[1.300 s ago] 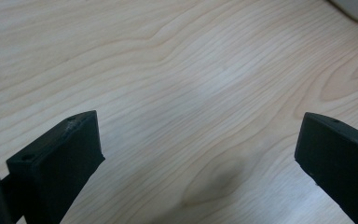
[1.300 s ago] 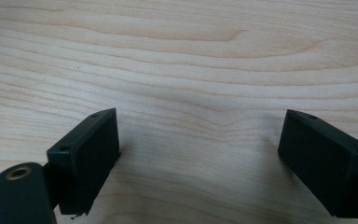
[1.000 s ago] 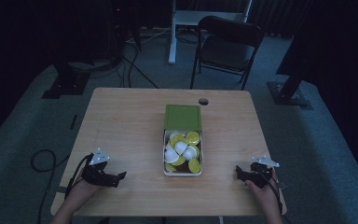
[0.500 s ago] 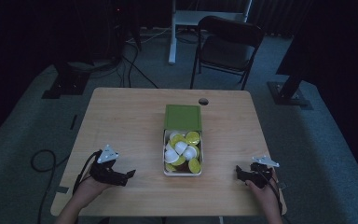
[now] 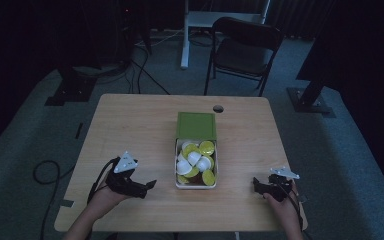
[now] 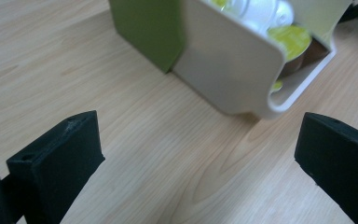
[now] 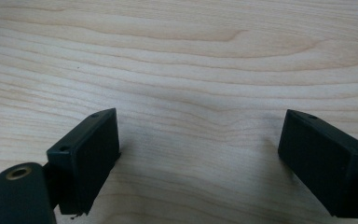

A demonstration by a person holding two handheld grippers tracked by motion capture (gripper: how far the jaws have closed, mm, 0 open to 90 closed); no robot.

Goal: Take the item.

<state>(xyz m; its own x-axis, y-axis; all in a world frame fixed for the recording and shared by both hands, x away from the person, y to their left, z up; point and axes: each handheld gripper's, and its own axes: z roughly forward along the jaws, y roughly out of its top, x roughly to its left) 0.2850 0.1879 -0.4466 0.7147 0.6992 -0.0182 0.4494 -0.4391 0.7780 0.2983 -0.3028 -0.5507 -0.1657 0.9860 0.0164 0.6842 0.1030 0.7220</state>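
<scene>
A white box (image 5: pixel 196 184) with a green lid (image 5: pixel 196 125) folded back behind it sits mid-table. It holds several yellow-green and white capsules (image 5: pixel 196 159). My left gripper (image 5: pixel 149 186) hovers low to the box's left, open, its jaws aimed at the box's near corner. In the left gripper view the box (image 6: pixel 235 70) lies just beyond the wide-spread fingers (image 6: pixel 56 161), with a yellow-lidded capsule (image 6: pixel 289 36) showing inside. My right gripper (image 5: pixel 256 185) rests near the table's front right, open, pointing left. Bare wood lies between its fingers (image 7: pixel 86 154) in the right gripper view.
The wooden table (image 5: pixel 130 125) has a dark cable hole (image 5: pixel 218 108) behind the lid. A black folding chair (image 5: pixel 242 50) stands beyond the far edge. Cables (image 5: pixel 45 172) trail off the table's left side onto the carpet.
My left gripper has moved right, closer to the white box. The right gripper has stayed where it was.
</scene>
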